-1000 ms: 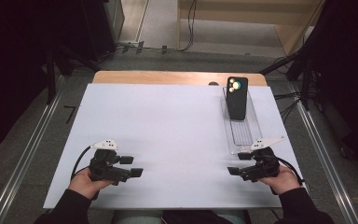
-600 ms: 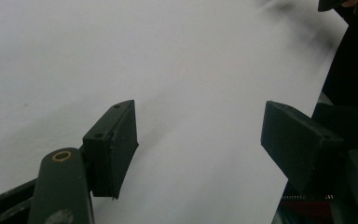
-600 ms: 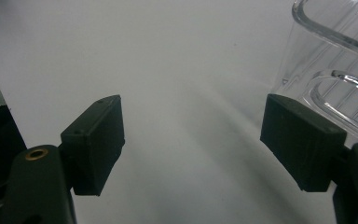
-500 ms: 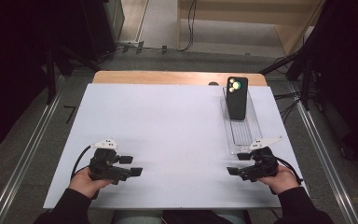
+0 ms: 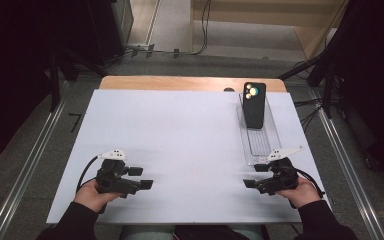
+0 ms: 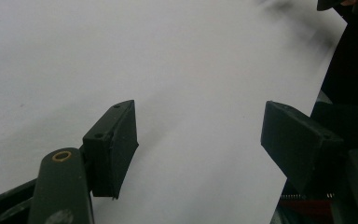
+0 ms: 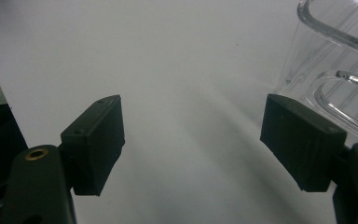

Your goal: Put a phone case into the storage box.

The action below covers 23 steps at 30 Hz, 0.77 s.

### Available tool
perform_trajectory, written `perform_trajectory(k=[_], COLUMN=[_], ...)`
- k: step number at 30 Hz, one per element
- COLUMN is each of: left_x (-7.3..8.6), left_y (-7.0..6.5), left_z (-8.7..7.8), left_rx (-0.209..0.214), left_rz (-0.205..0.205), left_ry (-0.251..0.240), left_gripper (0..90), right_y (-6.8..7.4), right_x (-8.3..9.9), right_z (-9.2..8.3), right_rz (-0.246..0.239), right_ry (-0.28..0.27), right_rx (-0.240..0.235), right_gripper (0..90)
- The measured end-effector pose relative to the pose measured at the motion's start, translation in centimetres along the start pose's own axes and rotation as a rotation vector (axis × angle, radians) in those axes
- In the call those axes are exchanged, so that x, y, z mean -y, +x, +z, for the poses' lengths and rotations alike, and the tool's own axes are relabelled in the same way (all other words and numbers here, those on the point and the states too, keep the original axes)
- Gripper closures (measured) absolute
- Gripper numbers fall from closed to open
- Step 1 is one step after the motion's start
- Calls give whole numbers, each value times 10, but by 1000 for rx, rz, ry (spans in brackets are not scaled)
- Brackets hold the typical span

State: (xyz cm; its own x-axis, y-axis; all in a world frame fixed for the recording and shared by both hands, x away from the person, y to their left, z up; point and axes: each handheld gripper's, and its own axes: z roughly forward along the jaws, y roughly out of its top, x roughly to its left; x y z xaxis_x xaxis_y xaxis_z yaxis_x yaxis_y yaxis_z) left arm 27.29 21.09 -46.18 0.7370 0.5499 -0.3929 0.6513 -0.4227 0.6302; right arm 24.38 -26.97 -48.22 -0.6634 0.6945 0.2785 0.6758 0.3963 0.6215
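A black phone (image 5: 254, 104) with three camera lenses leans upright at the far end of a clear plastic tray (image 5: 258, 142) on the right of the white table (image 5: 180, 140). My left gripper (image 5: 141, 178) rests near the front left of the table, open, with bare table between its jaws (image 6: 198, 135). My right gripper (image 5: 251, 176) sits near the front right, just in front of the tray, open and holding nothing (image 7: 193, 140). The tray's clear corner (image 7: 335, 51) shows at the upper right of the right gripper view.
A wooden strip (image 5: 190, 83) runs along the table's far edge. Metal rails (image 5: 25, 165) flank both sides, with cables on the floor beyond. The table's front edge lies close to both hands.
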Motion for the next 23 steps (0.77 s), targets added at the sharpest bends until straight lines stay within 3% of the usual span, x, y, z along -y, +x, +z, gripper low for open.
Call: perform_trajectory(k=[23], left_x=[0], left_y=[0], left_z=[0], left_rx=[-3], left_rz=[-1], left_ry=[-1], left_gripper=[273], right_y=[0], right_x=[0], right_z=[1], right_rz=[-10], right_ry=[5], right_rx=[-3], right_gripper=[200])
